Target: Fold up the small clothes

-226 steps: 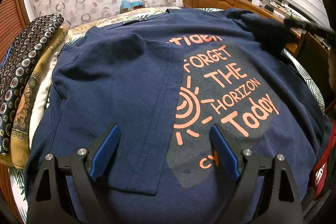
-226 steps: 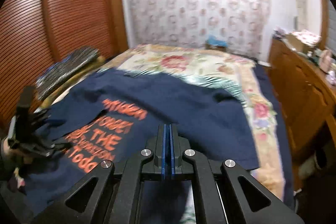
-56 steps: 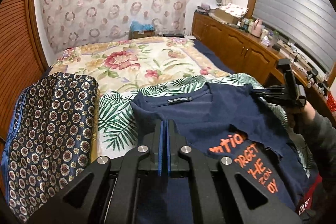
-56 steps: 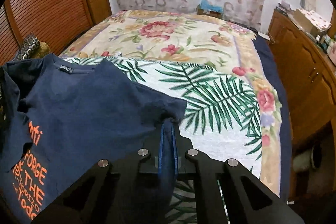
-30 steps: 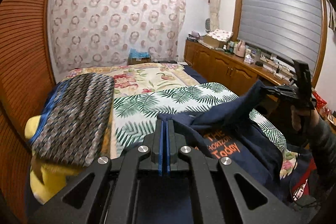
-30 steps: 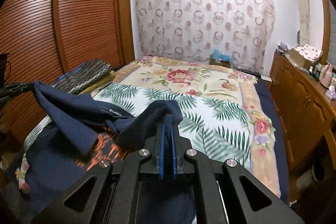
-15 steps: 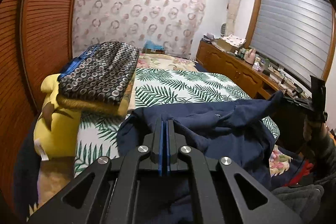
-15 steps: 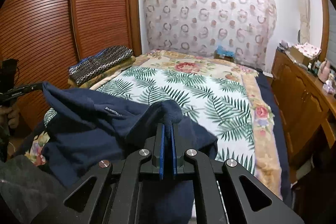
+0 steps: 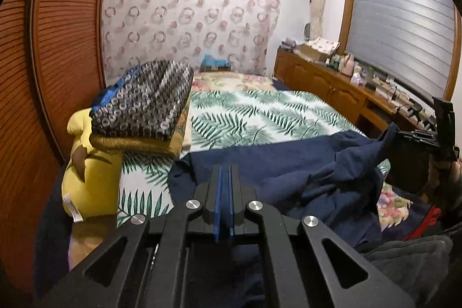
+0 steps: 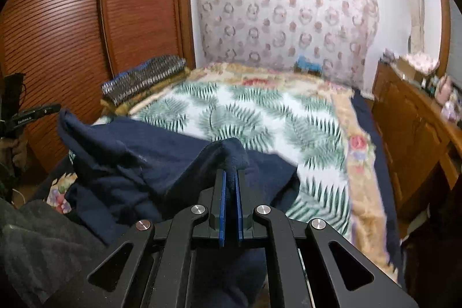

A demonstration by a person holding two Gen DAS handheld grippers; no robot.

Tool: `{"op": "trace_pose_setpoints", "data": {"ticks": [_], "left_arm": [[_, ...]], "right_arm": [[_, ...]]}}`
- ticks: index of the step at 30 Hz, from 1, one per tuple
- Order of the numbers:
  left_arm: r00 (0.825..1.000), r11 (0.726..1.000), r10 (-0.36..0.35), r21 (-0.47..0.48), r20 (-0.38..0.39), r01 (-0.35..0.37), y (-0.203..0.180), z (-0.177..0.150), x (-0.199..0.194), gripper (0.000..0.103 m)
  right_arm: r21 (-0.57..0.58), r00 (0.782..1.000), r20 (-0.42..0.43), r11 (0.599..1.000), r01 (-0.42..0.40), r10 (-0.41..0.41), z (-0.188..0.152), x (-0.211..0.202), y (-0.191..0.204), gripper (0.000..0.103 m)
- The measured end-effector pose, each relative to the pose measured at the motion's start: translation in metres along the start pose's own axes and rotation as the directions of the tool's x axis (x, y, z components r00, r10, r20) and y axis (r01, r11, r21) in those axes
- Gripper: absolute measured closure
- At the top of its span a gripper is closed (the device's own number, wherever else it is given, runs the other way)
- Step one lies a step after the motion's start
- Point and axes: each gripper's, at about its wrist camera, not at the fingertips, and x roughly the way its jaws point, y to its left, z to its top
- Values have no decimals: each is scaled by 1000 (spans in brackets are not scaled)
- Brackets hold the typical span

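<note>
A navy blue T-shirt (image 9: 288, 163) hangs bunched between my two grippers over the near edge of the bed; its orange print is hidden. My left gripper (image 9: 224, 172) is shut on one corner of the shirt. My right gripper (image 10: 230, 178) is shut on another bunched corner of the T-shirt (image 10: 161, 158). The right gripper also shows at the right edge of the left wrist view (image 9: 404, 134), and the left gripper at the left edge of the right wrist view (image 10: 55, 107).
The bed (image 9: 260, 117) has a palm-leaf and floral cover. A stack of folded patterned cloths (image 9: 144, 108) lies on its left side above a yellow plush toy (image 9: 89, 172). A wooden slatted wardrobe (image 10: 72, 28) stands left, a wooden sideboard (image 9: 326, 85) right.
Both grippers have pulled back toward the foot of the bed with the shirt, which now sags lower and covers less of the bed. Both stay shut on it.
</note>
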Motion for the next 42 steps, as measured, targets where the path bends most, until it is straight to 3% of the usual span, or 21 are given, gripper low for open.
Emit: {"op": "trace_pose_setpoints", "data": {"ticks": [7,8,14,18,23,30,36,38,42], "left_arm": [[999,999,32,-13,-30,-33,6,-6,12,97],[999,999,33,-19,-29,-33,7,-6,13,87],[999,999,-1,-40,-35,0,10,-9,26,59],[999,999,-23,-39,-46,21,9,-10,37,32],[996,999,-34,-15,-78,33,7,-10,50,27],[995,1000,6,-23,-104,-8,14,-9,72,27],[996,1000,27,-5,-88,-28,17,-2,86,27],[995,999,48,3,-87,-48,20,4,96,27],[991,996,88,10,-101,-87,29,14,118,27]], "right_arm": [[47,998,-56,999,-6,9,-6,15,-5,97],[46,998,-58,999,-9,12,-5,14,-5,97],[41,997,-73,999,-15,18,-5,15,0,97],[34,997,-81,999,7,-4,-6,14,-1,94],[24,996,-89,1000,15,-13,-6,12,1,93],[12,996,-73,999,53,-52,-4,3,-3,60],[3,996,-44,997,74,-74,3,3,-11,58],[9,995,-33,996,90,-90,8,9,-16,50],[15,993,-28,993,118,-117,17,37,-26,46]]}}
